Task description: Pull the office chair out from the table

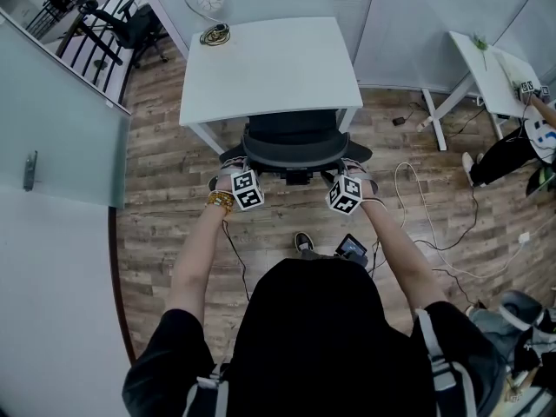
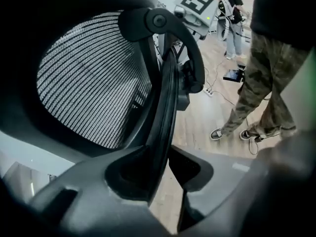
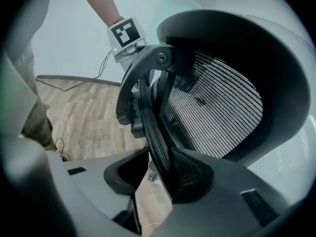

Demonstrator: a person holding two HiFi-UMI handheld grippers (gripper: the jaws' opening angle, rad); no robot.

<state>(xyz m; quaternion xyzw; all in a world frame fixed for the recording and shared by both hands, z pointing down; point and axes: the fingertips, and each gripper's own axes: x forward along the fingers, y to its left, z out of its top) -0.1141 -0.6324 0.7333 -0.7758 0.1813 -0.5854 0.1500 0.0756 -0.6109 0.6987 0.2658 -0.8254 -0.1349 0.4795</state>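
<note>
Well, the office chair (image 1: 291, 142) is tucked in close to the white desk (image 1: 269, 63), with its seat under the desk top and only its back sticking out over the wooden floor (image 1: 165, 233). The person stands right behind it, one gripper on each side of the chair back. The left gripper (image 2: 165, 164) has its jaws pinched shut on the dark rim (image 2: 165, 107) of the chair back, next to the see-through mesh (image 2: 94, 78). The right gripper (image 3: 158, 174) has its jaws shut on the rim at the other side in the same way. So I think the grabbing part is done, but the pulling part is not, because the chair has not rolled away from the desk yet. It needs to come back toward the person until the seat is out in the open. I can't find any brand name or words to read. The only marks are black and white squares on the gripper cubes (image 1: 247, 189).
</note>
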